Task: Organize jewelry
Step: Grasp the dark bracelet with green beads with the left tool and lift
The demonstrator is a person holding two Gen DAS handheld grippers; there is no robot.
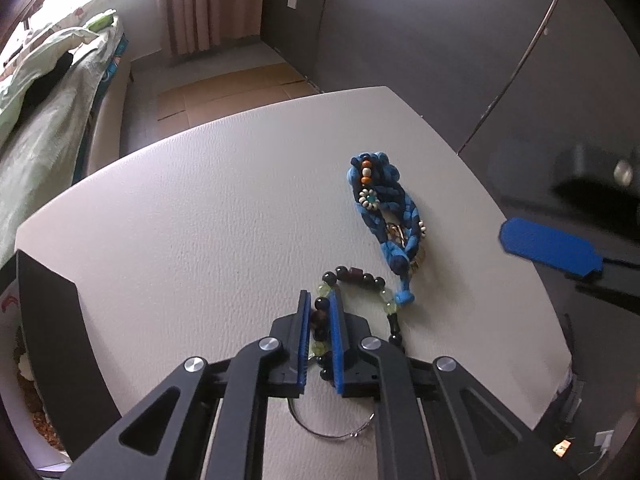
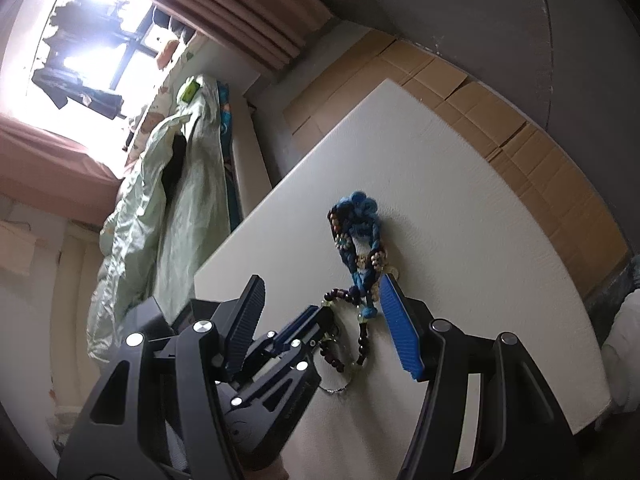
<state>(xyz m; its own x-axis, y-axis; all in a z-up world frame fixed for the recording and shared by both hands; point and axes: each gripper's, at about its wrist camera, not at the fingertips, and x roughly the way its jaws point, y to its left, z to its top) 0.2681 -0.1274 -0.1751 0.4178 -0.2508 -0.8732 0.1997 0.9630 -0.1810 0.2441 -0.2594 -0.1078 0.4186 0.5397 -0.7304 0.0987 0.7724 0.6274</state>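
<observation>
A beaded bracelet [image 1: 362, 278] of dark and pale green beads lies on the white table [image 1: 200, 220]. My left gripper [image 1: 320, 300] is shut on one side of it, beads showing between the blue pads. A blue braided cord bracelet [image 1: 386, 204] with small beads lies just beyond, touching the beaded one. A thin silver wire hoop [image 1: 332, 432] lies under the left gripper. My right gripper [image 2: 320, 292] is open and empty, its fingers either side of both bracelets [image 2: 356, 240] and of the left gripper's fingers [image 2: 296, 328]. Its blue pad shows at the right of the left wrist view [image 1: 548, 246].
The table's far edge drops to a floor with flattened cardboard [image 1: 232, 96]. A bed with a pale green cover [image 1: 44, 92] stands at the left. Dark cabinet doors [image 1: 440, 40] stand behind the table. A dark panel [image 1: 60, 340] sits at the table's left edge.
</observation>
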